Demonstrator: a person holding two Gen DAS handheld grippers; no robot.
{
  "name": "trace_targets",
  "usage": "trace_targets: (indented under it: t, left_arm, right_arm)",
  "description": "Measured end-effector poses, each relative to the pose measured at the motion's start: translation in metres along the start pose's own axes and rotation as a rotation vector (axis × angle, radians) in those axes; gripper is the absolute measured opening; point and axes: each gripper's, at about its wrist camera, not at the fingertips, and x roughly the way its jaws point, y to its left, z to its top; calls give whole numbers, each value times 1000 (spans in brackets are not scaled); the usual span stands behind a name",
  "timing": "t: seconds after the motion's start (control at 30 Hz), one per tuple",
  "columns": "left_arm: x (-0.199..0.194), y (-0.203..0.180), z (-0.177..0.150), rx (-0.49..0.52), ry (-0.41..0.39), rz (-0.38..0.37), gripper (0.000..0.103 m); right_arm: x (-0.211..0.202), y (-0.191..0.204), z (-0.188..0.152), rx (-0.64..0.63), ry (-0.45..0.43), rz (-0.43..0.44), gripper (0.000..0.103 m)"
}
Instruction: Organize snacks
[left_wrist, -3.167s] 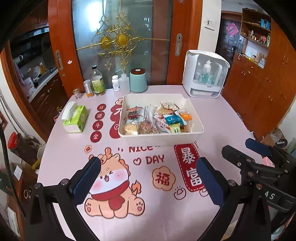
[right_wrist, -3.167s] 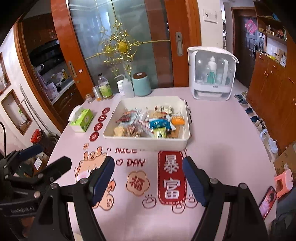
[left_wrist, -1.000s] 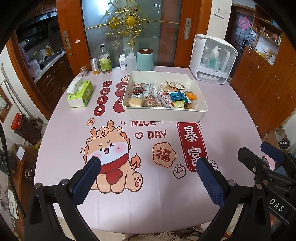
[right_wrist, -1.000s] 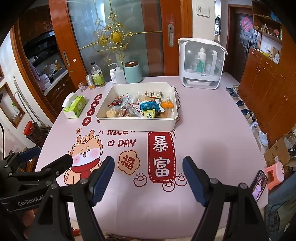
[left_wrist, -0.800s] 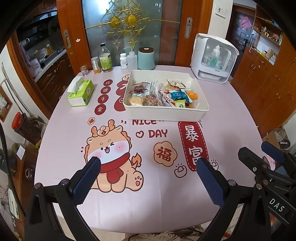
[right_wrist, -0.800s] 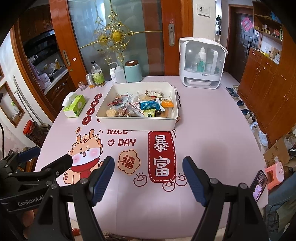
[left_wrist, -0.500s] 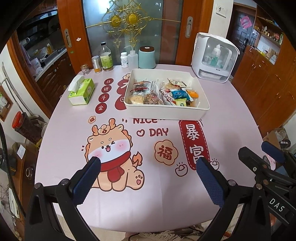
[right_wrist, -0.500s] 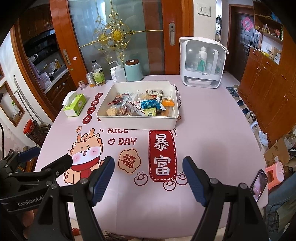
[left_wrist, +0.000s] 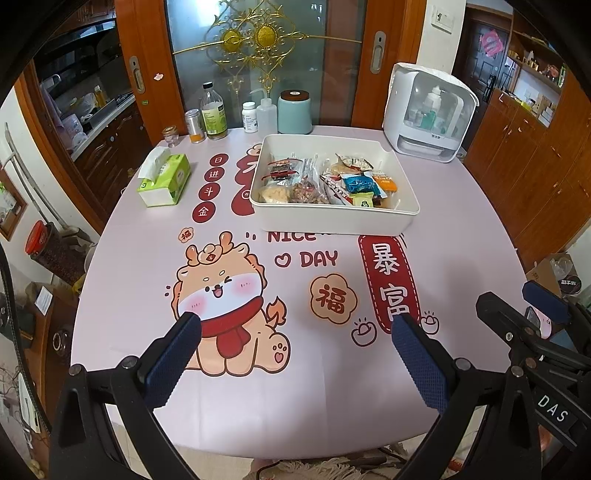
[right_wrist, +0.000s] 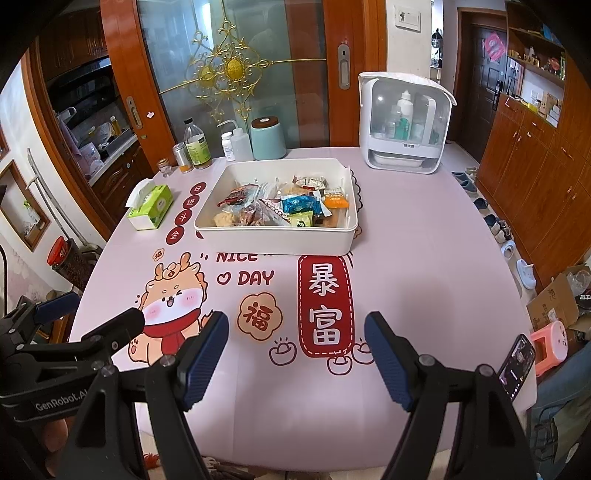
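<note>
At the far left of your table (left_wrist: 122, 280) sits a green tissue box (left_wrist: 165, 180), and behind it along the back edge stand a small glass jar (left_wrist: 170, 135), a metal can (left_wrist: 194, 125), a green-labelled bottle (left_wrist: 213, 112), a white pill bottle (left_wrist: 249, 117), a squeeze bottle (left_wrist: 266, 117) and a pale teal canister (left_wrist: 295, 112). Your left gripper (left_wrist: 295, 363) hangs over the cartoon dragon print near the front edge, jaws wide apart with nothing between them. Past the middle, the white tray (left_wrist: 334, 219) holds the wrapped snacks (left_wrist: 328, 181), all heaped at its near end. Your right gripper (right_wrist: 296, 360) hovers over the red banner print, jaws likewise spread and empty. A white lidded cabinet (right_wrist: 404, 127) stands at the back right, well apart from the tray.
</note>
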Motion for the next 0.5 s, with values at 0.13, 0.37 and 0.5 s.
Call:
trace_targets:
  t: [0.13,0.37,0.5]
  left_arm:
    - [0,0,0,-1,0,0,102]
    - [-1,1,-3,-2,3,-1,102]
    - [-1,0,-8,2,1,6,102]
  right_arm:
    - [0,-1,-1,-1,-1,-1,77]
    - [0,-1,0,-1,1,1,77]
    - [0,-1,0,-1,1,1,77]
